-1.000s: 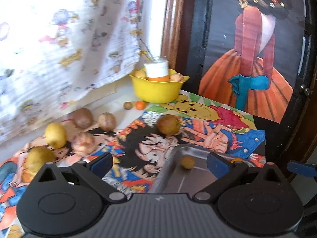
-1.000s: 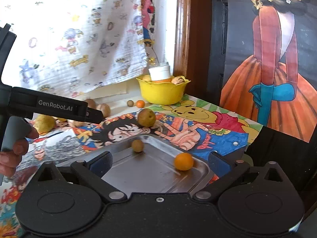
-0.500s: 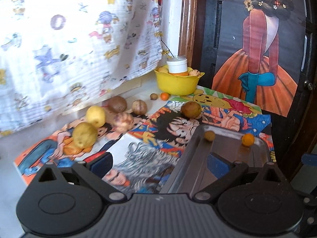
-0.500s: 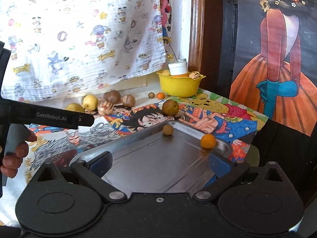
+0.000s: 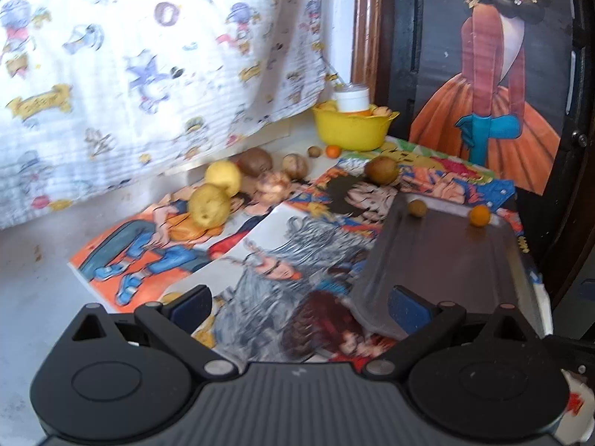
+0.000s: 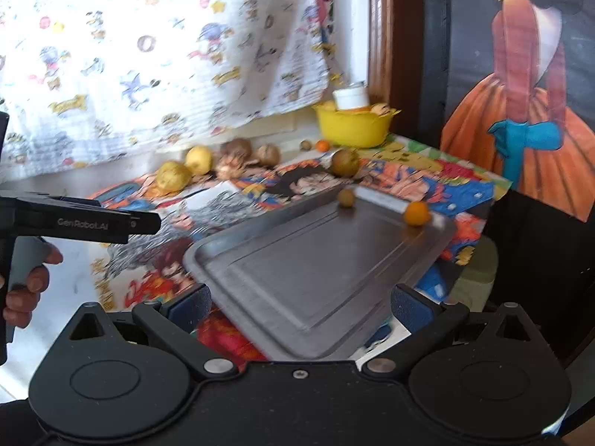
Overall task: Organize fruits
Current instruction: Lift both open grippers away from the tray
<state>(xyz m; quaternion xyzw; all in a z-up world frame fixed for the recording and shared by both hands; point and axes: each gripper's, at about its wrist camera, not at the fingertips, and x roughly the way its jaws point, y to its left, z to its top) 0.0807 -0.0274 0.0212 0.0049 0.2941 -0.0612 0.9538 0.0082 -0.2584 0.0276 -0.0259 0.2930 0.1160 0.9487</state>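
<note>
Left wrist view: left gripper (image 5: 299, 303) held above the cartoon-printed mat (image 5: 260, 260), jaws spread wide, nothing between them. Blue pads (image 5: 409, 306) empty. Right pad over the near corner of the metal tray (image 5: 438, 260); left pad over the mat's near edge. On the tray's far end, well ahead of the jaws, a small brown fruit (image 5: 416, 208) near the far left corner and a small orange fruit (image 5: 479, 215) toward the far right. Just beyond the tray's rim, on the mat, a larger brown fruit (image 5: 381, 170). Farther left, clustered by the wall: two yellow fruits (image 5: 209, 205), touching, with brownish round ones (image 5: 275, 187) just behind. Yellow bowl (image 5: 351, 126) at the back with a white-capped jar (image 5: 352, 98) standing in it; a tiny orange fruit (image 5: 333, 151) and a tiny brown one beside its base. Printed cloth (image 5: 148, 55) hanging along the wall.

Right wrist view: right gripper (image 6: 301, 303) also empty, jaws wide apart, poised over the near end of the tray (image 6: 316, 278). Bare tray floor between the pads. Brown fruit (image 6: 346, 197) and orange fruit (image 6: 417, 213) at the far rim, well apart from each other and far from the fingertips. Larger brown fruit (image 6: 345, 162) just past the tray on the mat. Yellow fruits (image 6: 173, 180) and brown ones near the wall at left. At the left edge, a hand (image 6: 26, 286) on the grip of the other gripper, its black body reaching in over the mat.
</note>
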